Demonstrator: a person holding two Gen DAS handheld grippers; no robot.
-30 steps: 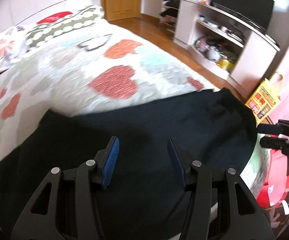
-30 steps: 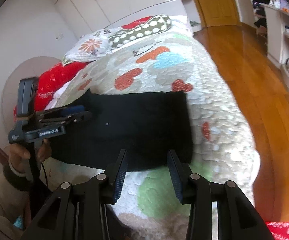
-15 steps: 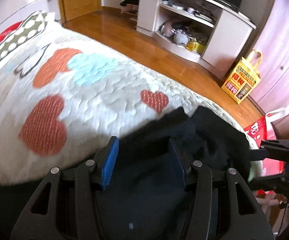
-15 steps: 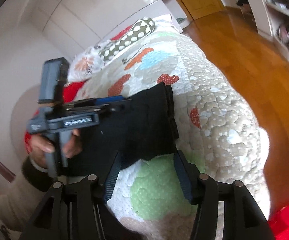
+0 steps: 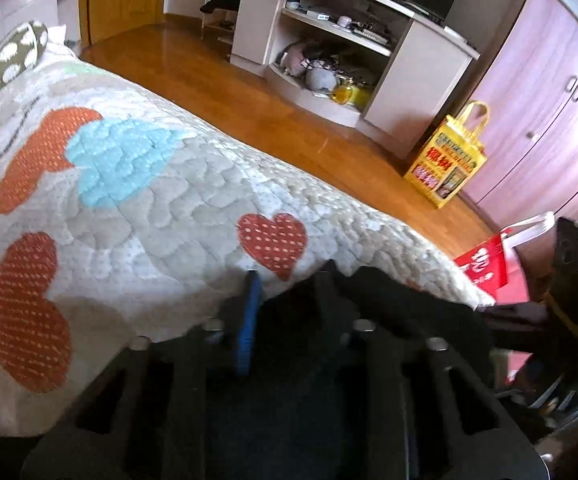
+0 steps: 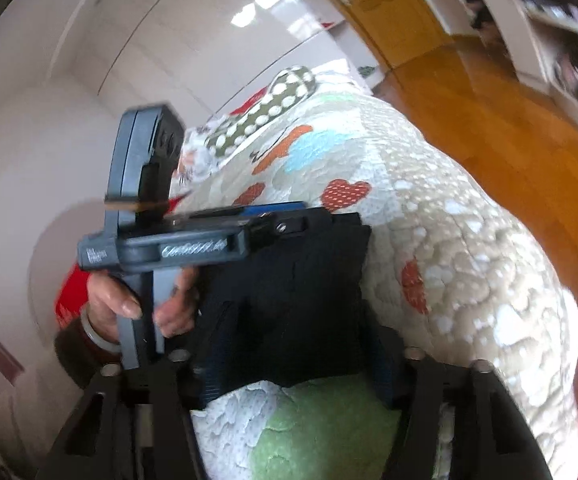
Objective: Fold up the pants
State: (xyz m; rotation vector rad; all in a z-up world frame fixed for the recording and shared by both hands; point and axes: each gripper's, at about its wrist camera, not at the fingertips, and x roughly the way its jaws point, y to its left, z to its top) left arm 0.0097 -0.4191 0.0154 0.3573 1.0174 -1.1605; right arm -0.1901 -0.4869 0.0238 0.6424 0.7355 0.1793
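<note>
black pants point(image 6: 289, 304) sit on a heart-print quilt point(image 5: 161, 200) on the bed; wood floor point(image 5: 225, 92) and a shelf unit point(image 5: 349, 52) up around 12-1 o'clock; left gripper point(image 5: 289, 304) closing on the pants' far edge; right gripper point(image 6: 293, 364) closing around the near edge, can't tell if it's pinching yet

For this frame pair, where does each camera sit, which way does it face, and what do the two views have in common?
Left wrist: sits on the left claw, looking down across the quilt towards the TV stand; its closing claw straddles the black pants.
Right wrist: sits on the right claw, facing the polka-dot pillow; its claw is closing around the pants' near edge, and the person's left hand shows.
Shared: pants, quilt, pillow.
</note>
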